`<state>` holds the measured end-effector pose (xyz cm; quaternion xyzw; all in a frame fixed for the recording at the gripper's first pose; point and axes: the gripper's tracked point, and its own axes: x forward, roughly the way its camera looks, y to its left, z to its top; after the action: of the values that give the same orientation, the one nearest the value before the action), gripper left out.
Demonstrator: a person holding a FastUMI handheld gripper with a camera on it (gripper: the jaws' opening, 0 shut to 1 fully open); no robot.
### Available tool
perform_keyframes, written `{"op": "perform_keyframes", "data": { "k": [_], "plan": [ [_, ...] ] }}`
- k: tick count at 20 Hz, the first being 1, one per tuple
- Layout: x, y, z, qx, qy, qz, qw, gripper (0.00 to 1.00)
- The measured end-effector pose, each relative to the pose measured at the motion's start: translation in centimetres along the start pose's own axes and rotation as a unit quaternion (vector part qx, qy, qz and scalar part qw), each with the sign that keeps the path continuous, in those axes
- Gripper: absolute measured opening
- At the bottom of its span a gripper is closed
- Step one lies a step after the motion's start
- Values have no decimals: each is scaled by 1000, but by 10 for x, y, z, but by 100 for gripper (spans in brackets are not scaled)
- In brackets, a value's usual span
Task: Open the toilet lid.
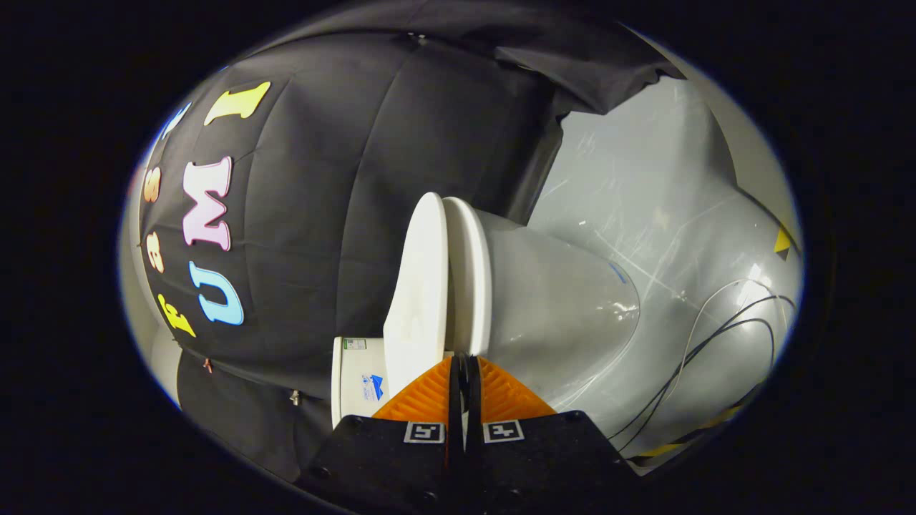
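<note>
Tongs (464, 361) rolled sideways, pressed together, tips at gap between lid (418, 286) and seat (471, 279).

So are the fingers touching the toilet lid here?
Cannot tell. In the gripper view the closed fingers point at the seam between the toilet lid and seat; their tips hide any contact.

The gripper (463, 361) has its jaws closed together, tips at the seam between the white plastic toilet lid (421, 286) and the white seat ring (469, 275). Beyond lies the white ceramic bowl (565, 300); thin cables (715, 322) trail across the grey floor (644, 179) past it.
</note>
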<state>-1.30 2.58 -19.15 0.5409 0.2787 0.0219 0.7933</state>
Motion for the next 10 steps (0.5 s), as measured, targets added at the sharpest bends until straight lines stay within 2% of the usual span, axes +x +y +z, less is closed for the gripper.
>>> {"op": "perform_keyframes", "data": {
  "k": [3,10],
  "plan": [
    [-8,18,1,-47,-9,-23,999,6],
    [-29,88,3,-132,-41,-19,990,5]
  ]
}}
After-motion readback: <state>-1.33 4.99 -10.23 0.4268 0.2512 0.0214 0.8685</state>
